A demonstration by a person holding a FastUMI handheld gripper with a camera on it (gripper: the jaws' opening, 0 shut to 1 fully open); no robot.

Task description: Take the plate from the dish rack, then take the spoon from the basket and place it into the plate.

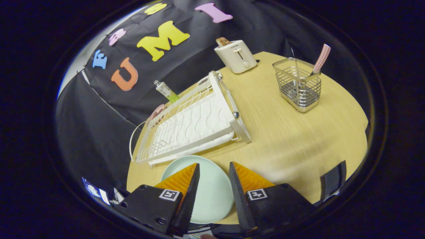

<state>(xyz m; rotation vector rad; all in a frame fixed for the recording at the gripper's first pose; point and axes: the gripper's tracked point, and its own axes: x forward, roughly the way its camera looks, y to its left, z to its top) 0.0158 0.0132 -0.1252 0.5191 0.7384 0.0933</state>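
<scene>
On the table [292,146], near its front edge, the plate [212,192] lies flat just ahead of the dish rack [192,126], which holds no plate in its visible slots. Judged from this, the first step is done. The gripper [214,171] hovers over the plate with fingers spread, grasping nothing. The spoon [320,59] stands in the basket [298,84], well apart beyond the fingers; fetching it and laying it in the plate remain. A toaster [236,55] stands behind.

Matt wood-grain table [292,142] | white coated-wire dish rack [196,124] | beyond rack, glossy plastic toaster [236,55] | shiny metal wire basket [297,84] | smooth matt plate [212,191] between parted fingers
</scene>
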